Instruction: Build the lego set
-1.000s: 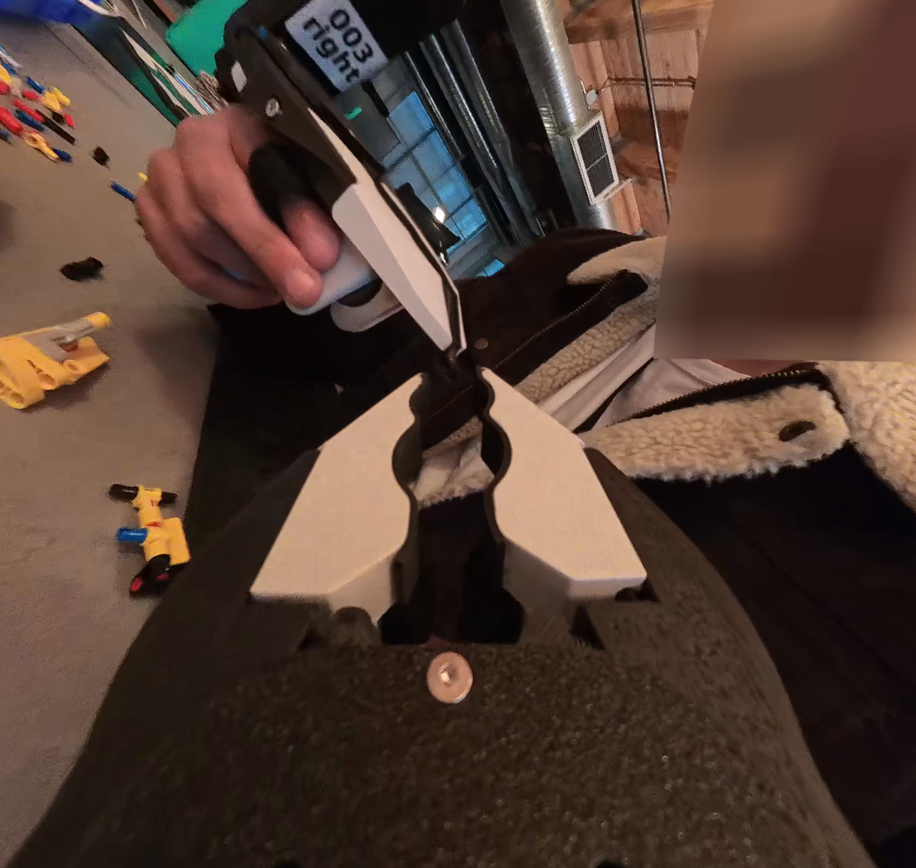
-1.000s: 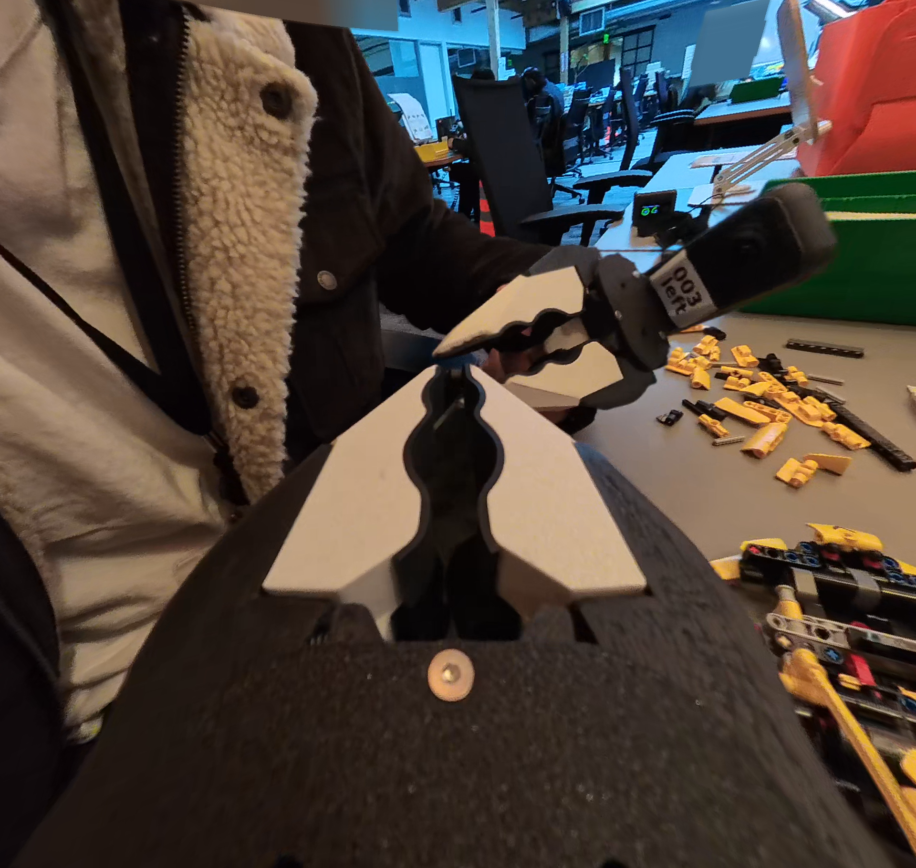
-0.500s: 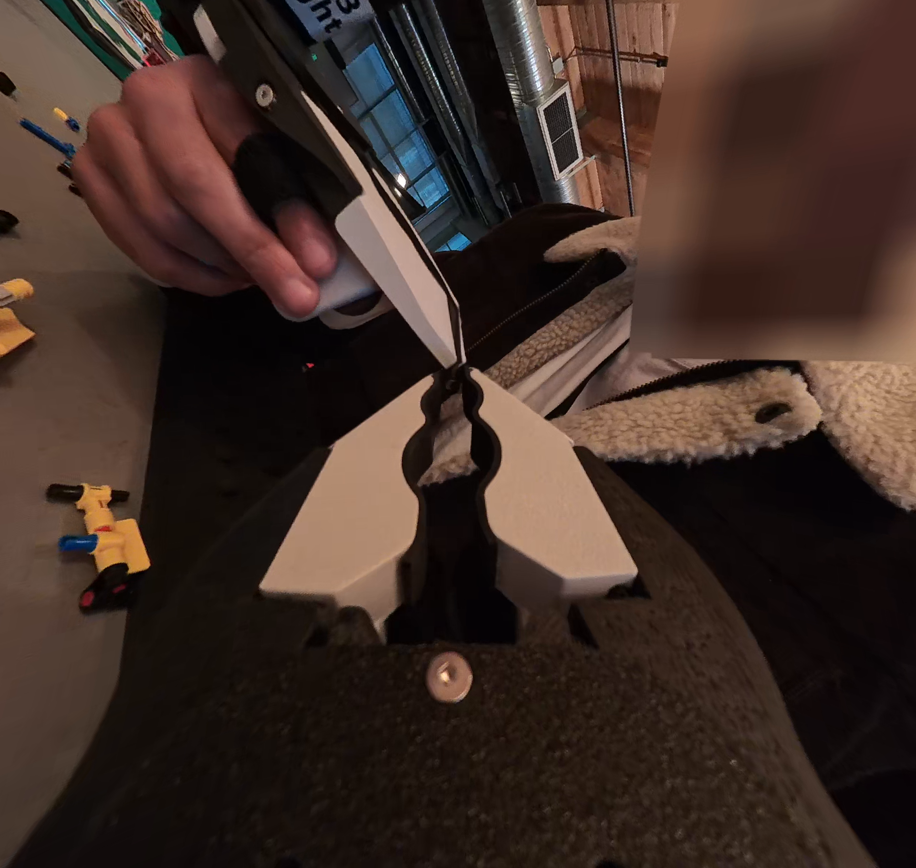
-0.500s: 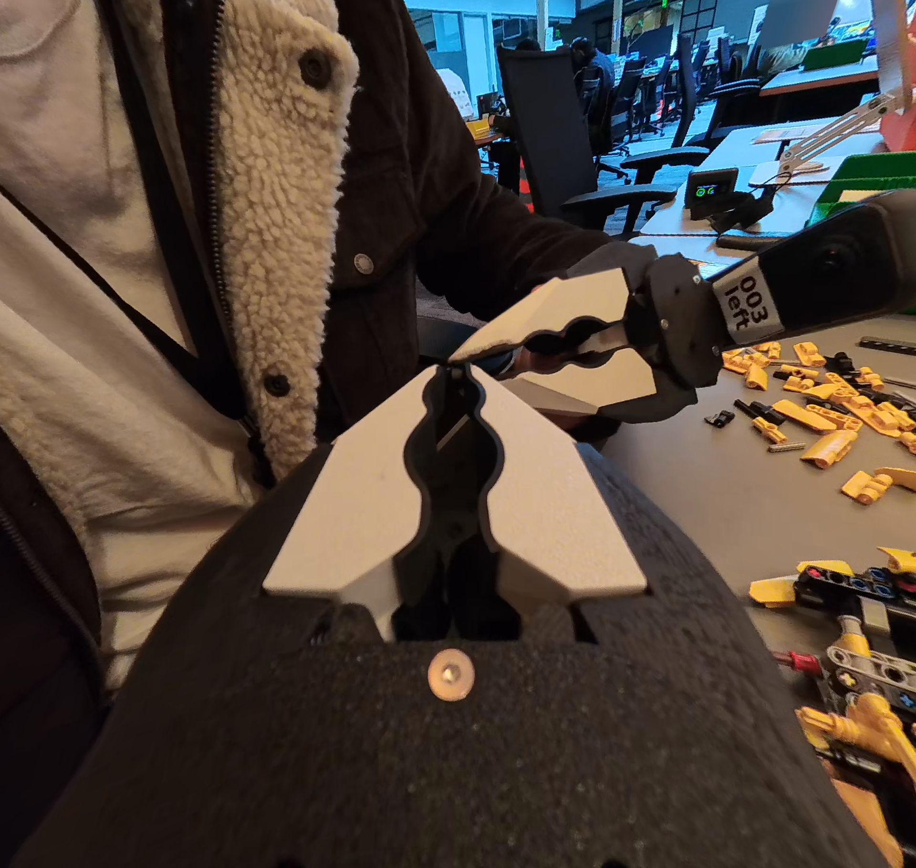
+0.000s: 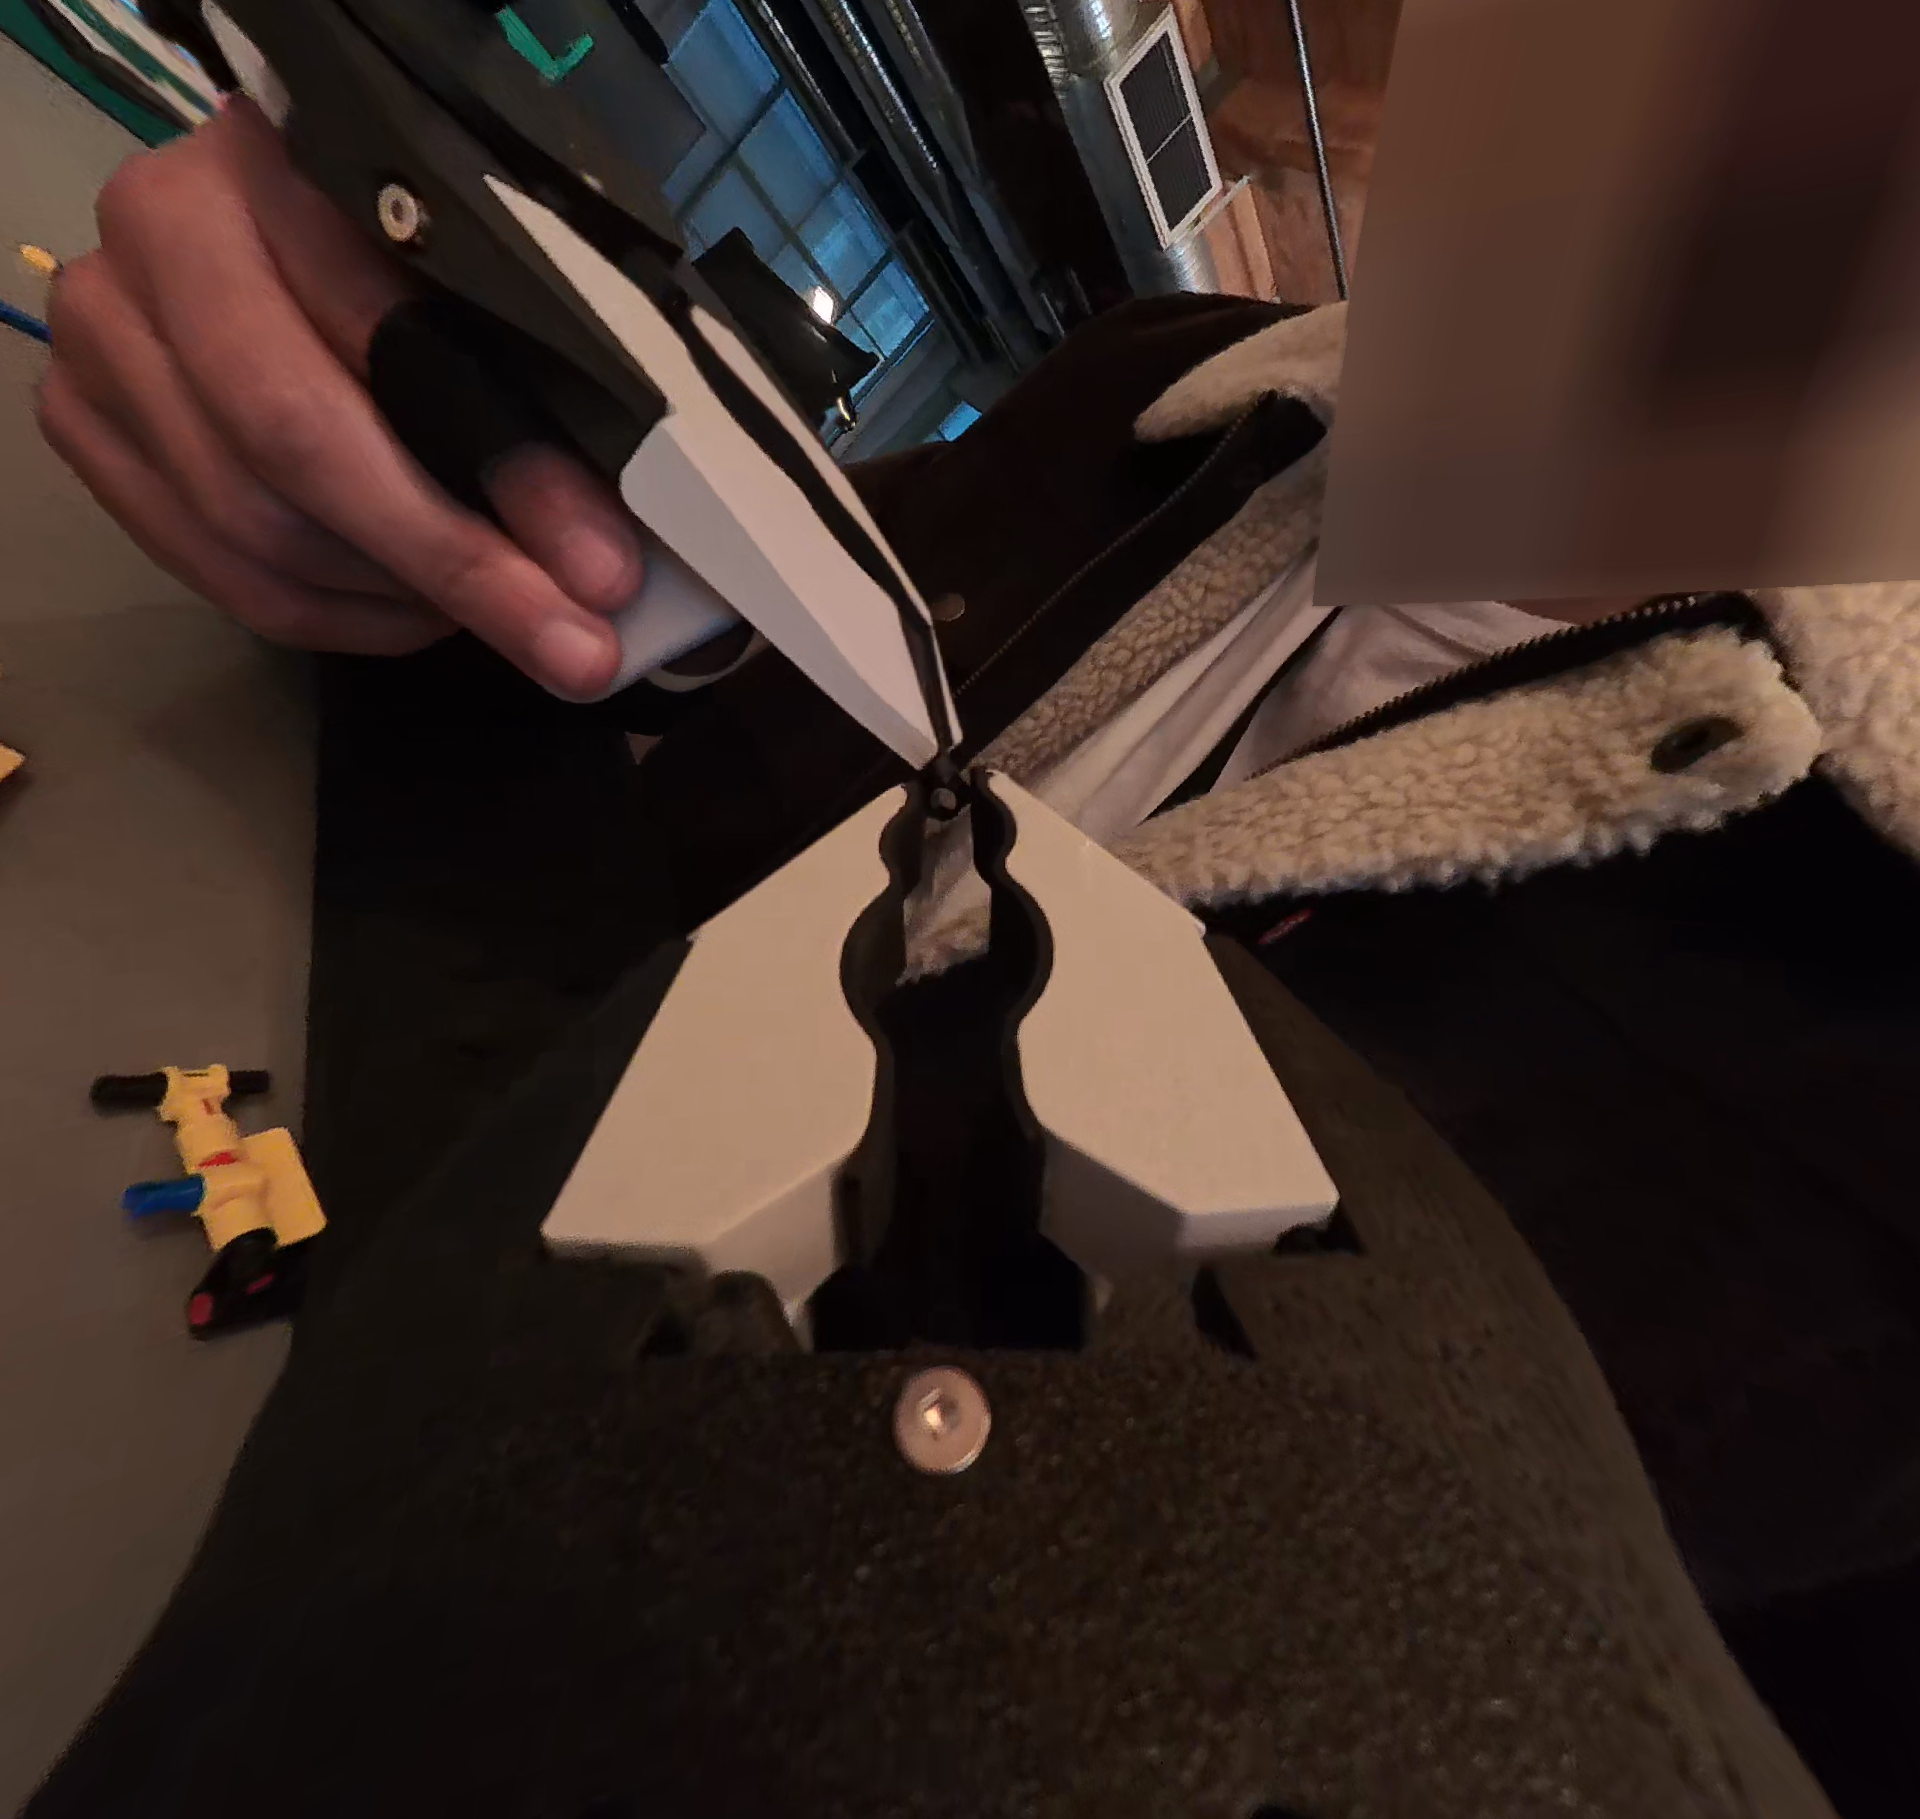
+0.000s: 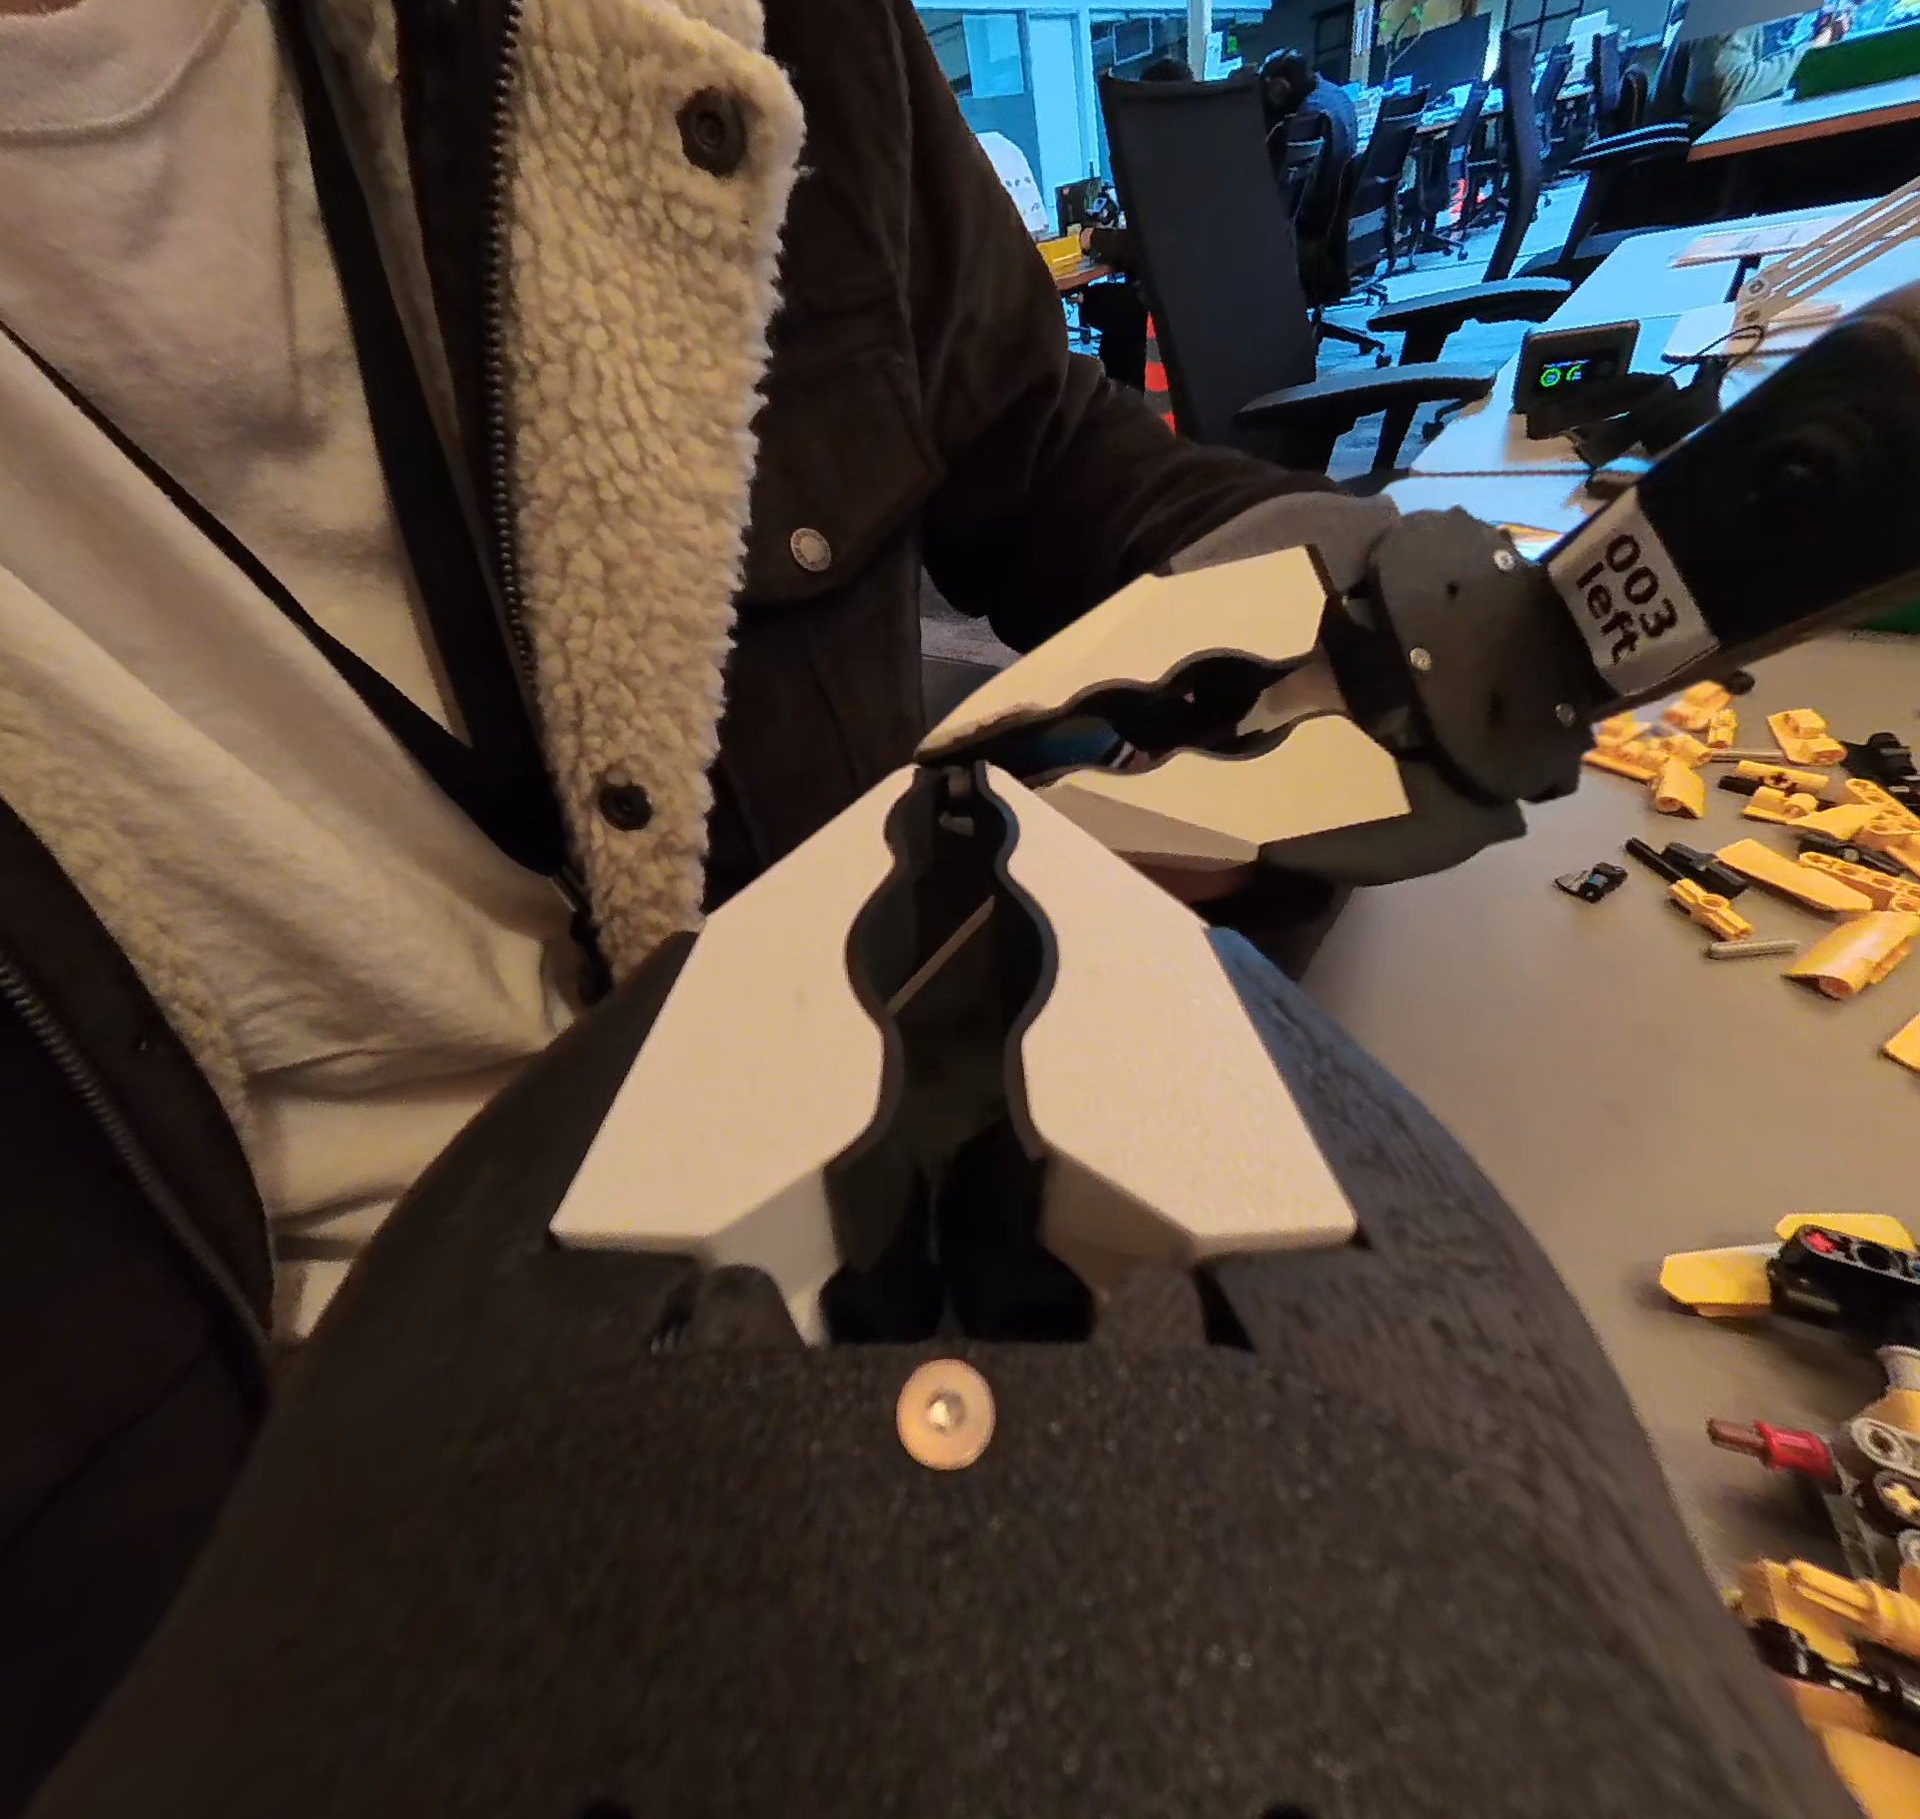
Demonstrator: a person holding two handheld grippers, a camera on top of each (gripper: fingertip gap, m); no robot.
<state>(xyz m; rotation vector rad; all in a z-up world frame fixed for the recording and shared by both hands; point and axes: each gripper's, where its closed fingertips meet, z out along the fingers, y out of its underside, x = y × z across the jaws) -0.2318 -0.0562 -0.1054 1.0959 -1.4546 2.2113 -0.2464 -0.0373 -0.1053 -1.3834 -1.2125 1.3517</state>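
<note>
Left wrist view: small black piece [image 5: 943,795] between both tongs' tips.

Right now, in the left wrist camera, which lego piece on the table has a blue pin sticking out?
The small yellow assembly at lower left on the grey table: a blue pin juts from its side, with black pieces at both ends. The pieces at the far left edge are cropped.
</note>
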